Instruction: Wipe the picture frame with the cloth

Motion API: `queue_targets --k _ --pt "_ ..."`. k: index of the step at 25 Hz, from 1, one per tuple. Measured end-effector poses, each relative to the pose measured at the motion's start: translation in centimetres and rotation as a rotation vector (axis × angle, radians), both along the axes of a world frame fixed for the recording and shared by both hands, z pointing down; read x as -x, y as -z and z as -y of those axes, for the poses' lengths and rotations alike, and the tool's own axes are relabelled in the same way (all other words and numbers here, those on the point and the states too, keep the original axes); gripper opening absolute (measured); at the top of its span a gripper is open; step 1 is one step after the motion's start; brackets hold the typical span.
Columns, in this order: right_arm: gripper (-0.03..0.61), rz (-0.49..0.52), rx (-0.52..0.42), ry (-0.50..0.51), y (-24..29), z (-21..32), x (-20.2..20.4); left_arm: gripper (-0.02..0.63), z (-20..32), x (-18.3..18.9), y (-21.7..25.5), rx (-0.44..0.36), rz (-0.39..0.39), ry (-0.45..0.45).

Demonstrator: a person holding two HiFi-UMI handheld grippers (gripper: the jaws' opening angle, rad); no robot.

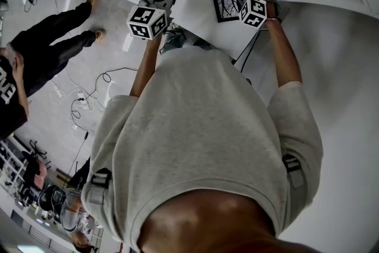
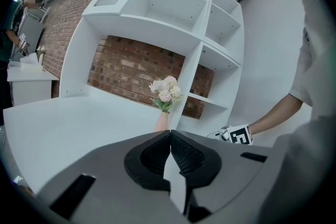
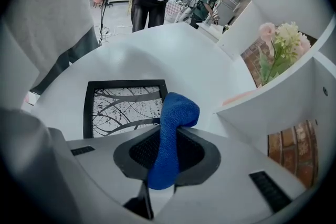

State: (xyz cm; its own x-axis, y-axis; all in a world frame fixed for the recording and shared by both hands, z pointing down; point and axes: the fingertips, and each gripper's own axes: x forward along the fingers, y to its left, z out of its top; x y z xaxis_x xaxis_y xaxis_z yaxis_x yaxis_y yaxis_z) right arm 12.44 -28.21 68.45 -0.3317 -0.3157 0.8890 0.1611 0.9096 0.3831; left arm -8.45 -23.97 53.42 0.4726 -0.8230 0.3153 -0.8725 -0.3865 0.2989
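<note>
Black-rimmed picture frame [image 3: 123,105] with a print of dark branching lines lies flat on the white surface [image 3: 173,55]. In the head view it sits at about 1 o'clock of the person's shoulders. Lying face up probably lets the cloth be pressed down on it without the frame tipping.

From the right gripper [image 3: 167,136], the frame lies at about 10 o'clock of the jaws. Those jaws are clenched on a blue terry cloth [image 3: 173,134]. One folded end bulges out ahead of them as a soft pad, and the other end hangs back behind the pads. The padded end overlaps the frame's near right corner in that view. Whether it actually touches the glass cannot be told. Holding the cloth by its middle this way seems meant to keep fabric, not plastic, against the frame.

The left gripper [image 2: 170,136] is raised off the surface at about 11 o'clock in the head view, well apart from the frame. Its jaws are pressed together on nothing. It points toward a white open shelving unit [image 2: 199,34], where a bunch of pale flowers [image 2: 165,93] stands. It appears to be parked out of the way rather than steadying anything.

By count: one frame, one cloth, two grippers, one bunch of flowers.
</note>
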Motion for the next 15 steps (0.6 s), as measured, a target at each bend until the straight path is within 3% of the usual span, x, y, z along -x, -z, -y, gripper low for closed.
queue_targets --k 15 --pt "0.081 -0.029 0.011 0.017 -0.2 -4.1 -1.9 0.017 -0.3 -2.3 0.2 -0.007 -0.004 -0.061"
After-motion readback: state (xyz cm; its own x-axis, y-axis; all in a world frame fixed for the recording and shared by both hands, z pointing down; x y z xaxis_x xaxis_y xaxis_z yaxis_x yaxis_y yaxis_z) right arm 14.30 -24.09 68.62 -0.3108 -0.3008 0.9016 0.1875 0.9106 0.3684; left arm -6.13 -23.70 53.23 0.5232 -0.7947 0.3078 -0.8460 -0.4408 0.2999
